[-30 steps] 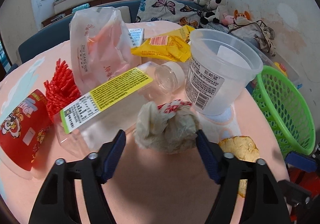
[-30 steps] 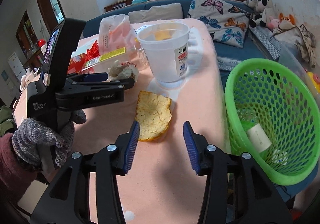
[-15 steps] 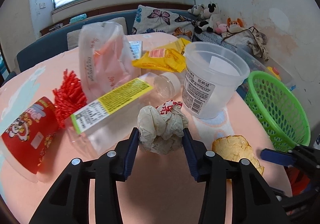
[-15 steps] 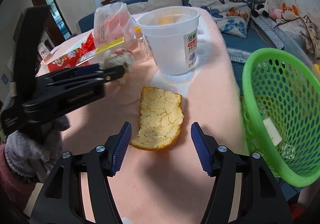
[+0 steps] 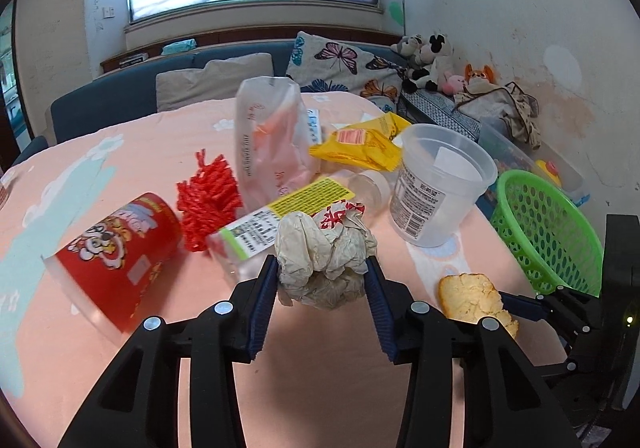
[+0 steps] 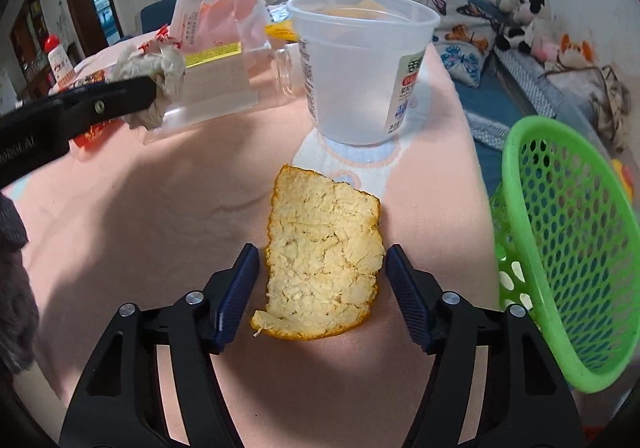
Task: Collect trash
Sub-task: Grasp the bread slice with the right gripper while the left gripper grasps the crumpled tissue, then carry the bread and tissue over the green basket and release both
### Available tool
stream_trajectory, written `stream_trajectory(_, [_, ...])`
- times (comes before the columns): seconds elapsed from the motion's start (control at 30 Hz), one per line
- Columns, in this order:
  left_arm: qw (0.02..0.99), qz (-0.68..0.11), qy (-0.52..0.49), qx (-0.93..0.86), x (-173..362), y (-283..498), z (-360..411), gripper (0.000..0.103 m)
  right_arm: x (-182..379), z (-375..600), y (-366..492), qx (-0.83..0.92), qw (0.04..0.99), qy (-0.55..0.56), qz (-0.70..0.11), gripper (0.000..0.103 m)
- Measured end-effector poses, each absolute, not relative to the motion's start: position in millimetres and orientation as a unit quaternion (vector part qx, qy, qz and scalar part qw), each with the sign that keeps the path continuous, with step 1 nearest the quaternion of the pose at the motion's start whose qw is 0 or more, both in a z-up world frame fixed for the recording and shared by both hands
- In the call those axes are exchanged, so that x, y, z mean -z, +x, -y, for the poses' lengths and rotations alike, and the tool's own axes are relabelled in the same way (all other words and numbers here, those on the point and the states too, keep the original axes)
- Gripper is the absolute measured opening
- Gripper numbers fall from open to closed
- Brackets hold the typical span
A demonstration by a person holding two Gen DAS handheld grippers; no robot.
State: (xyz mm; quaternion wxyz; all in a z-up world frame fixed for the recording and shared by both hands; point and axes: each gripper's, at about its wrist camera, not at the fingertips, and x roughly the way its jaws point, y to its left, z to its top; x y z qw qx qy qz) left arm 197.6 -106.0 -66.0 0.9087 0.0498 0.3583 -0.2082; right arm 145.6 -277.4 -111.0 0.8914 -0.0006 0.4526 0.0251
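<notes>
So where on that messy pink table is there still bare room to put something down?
Bare cloth lies near the table edge, left of the orange peel. It is crowded around the clear plastic tub, red paper cup and yellow wrapper.

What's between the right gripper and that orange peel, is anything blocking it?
Nothing visible. The orange peel lies flat on the pink tablecloth, already between the open fingers of the right gripper. The clear plastic tub stands beyond it and the green basket off to the right.
</notes>
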Motion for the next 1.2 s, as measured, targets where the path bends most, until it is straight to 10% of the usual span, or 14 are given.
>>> stream_trajectory(0.37, [0.913, -0.34, 0.051, 0.219, 48.9, 181.6, 106.7, 0.043, 101.7, 289.0, 128.0, -0.041, 0.899, 0.02, -0.435, 0.044])
stream_trajectory(1.2, [0.892, -0.316, 0.087, 0.313, 15.1, 144.0, 219.4, 0.043, 66.1, 429.1, 71.3, 0.073, 0.917, 0.084, -0.382, 0.043])
